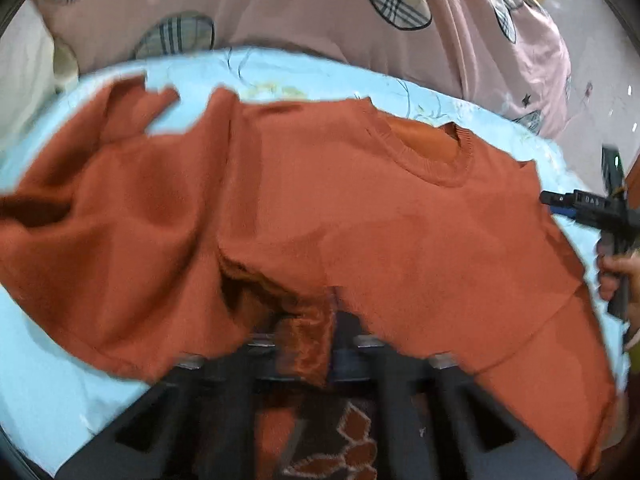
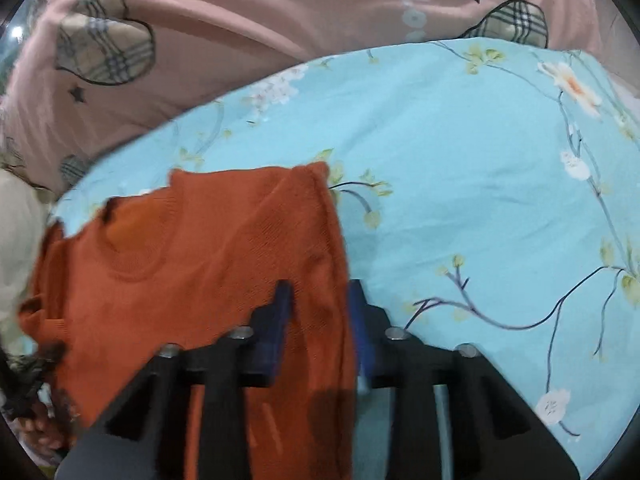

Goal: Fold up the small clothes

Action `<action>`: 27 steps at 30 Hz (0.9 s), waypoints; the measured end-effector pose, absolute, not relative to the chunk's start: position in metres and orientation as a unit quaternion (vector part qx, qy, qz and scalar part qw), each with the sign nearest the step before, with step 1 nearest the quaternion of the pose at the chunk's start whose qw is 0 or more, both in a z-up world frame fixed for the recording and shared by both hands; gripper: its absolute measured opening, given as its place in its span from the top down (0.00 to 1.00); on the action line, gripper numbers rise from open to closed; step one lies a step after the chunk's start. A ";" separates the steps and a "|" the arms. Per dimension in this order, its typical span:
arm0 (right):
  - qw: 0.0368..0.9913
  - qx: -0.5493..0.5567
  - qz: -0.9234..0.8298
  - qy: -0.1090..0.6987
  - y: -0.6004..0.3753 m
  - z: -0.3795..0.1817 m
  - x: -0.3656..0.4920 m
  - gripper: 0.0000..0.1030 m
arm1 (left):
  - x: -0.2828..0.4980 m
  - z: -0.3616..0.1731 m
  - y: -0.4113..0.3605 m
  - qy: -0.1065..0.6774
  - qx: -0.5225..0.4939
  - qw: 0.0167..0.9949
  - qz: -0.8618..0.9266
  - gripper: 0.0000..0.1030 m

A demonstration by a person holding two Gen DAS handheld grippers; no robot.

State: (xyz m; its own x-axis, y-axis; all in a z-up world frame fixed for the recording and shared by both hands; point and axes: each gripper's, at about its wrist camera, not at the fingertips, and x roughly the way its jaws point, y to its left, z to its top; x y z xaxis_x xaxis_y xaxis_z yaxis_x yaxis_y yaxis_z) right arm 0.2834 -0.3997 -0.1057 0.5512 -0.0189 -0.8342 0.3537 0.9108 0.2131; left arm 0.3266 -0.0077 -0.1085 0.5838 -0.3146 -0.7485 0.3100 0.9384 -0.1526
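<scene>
A rust-orange knit sweater lies spread on a light blue floral sheet, its round collar toward the far right. My left gripper is shut on a fold of the sweater's near edge, and the cloth hides its fingertips. In the right wrist view the sweater covers the lower left. My right gripper is open, its blue fingers astride the sweater's right edge. The right gripper also shows in the left wrist view at the sweater's right side.
A pink quilt with plaid patches and black stars is bunched along the far side of the bed. The blue sheet stretches to the right of the sweater. A cream cloth lies at the left edge.
</scene>
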 end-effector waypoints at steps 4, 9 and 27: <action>0.870 0.194 -0.125 0.435 -0.394 -0.093 0.261 0.72 | 0.323 -0.099 -0.004 0.397 0.004 0.906 -0.148 0.94; 0.885 0.200 -0.014 0.420 -0.343 -0.083 0.230 0.64 | 0.309 -0.103 0.001 0.408 0.010 0.901 -0.144 0.86; 0.860 0.261 0.060 0.434 -0.296 -0.085 0.175 0.54 | 0.313 -0.012 0.082 0.340 -0.015 0.939 -0.044 0.44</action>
State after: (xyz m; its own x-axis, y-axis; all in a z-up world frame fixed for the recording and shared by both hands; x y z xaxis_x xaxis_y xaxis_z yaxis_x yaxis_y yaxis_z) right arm 0.1754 -0.2959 -0.0852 0.6161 0.3288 -0.7158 0.1238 0.8570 0.5002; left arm 0.3128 0.0823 -0.0125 0.7654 -0.0920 -0.6370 0.0723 0.9958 -0.0570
